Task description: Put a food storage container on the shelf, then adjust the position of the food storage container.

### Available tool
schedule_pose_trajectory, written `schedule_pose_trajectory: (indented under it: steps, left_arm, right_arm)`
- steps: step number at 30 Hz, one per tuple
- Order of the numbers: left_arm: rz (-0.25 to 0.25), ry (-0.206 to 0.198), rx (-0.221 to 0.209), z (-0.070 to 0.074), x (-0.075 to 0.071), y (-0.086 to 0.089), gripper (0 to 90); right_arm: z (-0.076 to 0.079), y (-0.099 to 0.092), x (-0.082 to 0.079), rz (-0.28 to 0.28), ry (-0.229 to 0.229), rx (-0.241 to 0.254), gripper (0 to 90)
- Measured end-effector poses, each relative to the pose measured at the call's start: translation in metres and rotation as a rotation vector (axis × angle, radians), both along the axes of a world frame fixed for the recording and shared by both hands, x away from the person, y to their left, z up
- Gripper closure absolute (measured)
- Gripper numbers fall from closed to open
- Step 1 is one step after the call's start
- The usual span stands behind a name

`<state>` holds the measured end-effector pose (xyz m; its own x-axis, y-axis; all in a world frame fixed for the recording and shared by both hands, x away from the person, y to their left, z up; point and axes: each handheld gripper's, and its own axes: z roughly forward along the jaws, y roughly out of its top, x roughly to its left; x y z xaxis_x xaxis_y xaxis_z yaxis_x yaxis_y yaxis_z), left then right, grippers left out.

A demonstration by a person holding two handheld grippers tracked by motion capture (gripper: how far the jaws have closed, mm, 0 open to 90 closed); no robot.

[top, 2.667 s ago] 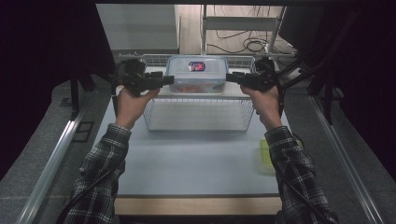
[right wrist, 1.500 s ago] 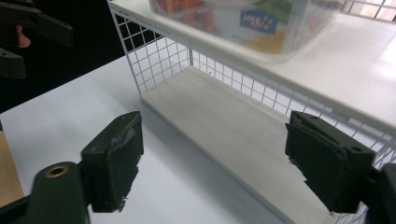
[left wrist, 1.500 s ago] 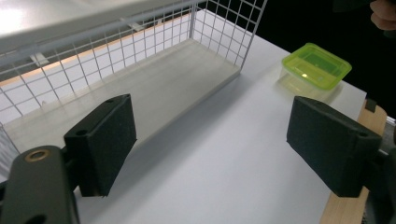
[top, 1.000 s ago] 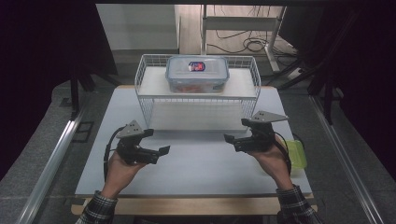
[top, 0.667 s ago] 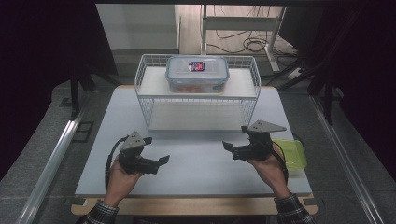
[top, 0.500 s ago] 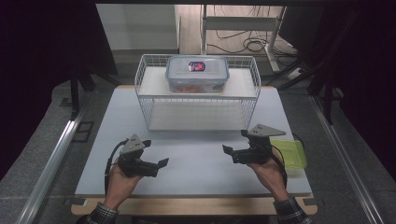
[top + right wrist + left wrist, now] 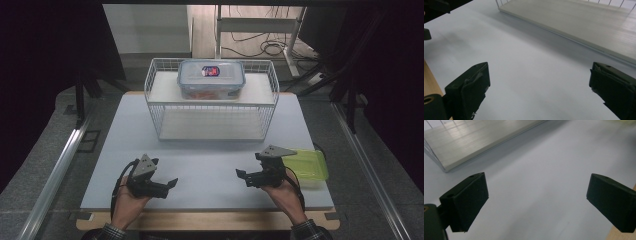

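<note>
A clear lidded box [image 7: 211, 79] with a red-and-blue label and something orange inside stands on the top shelf of a white wire rack [image 7: 165, 125] at the back of the table. My left gripper [image 7: 170, 183] hovers low over the near left of the white mat, open, with bare mat between its pads [image 7: 536, 202]. My right gripper [image 7: 242, 177] hovers at the near right, pointing left. Its jaws have just been opening and stand wide, with nothing between them [image 7: 539, 85]. Both grippers are well in front of the rack.
A shallow green plastic tray [image 7: 307, 165] lies on the mat just right of my right hand. The rack's lower shelf board [image 7: 474, 140] [image 7: 579, 22] is ahead of both grippers. The table's wooden front edge [image 7: 210, 220] runs under my wrists.
Both grippers, earlier at the box's two ends up on the rack, have left it and drawn back to the near table. Over the last second they sank lower. The box stays put.
</note>
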<state>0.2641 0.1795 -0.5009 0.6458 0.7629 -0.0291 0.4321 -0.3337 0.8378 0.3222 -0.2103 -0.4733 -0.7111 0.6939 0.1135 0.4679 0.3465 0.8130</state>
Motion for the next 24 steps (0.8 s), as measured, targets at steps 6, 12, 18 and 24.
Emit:
schedule_pose_trajectory:
  steps: [6,12,18,24]
  left_arm:
    - [-0.002,0.001,-0.006,-0.003,0.002,0.002,3.9]
    - [0.000,0.002,-0.004,-0.006,0.003,0.003,4.2]
    - [0.003,0.002,0.003,-0.008,0.004,0.003,4.4]
    - [0.004,0.006,0.006,-0.009,0.005,0.003,4.6]
  right_arm:
    - [0.002,-0.012,0.006,-0.051,0.010,0.005,1.8]
    - [0.007,-0.044,0.015,-0.163,0.023,-0.025,20.5]
    - [0.014,-0.073,0.018,-0.210,0.022,-0.082,53.2]
    - [0.016,-0.097,0.020,-0.246,0.008,-0.163,78.2]
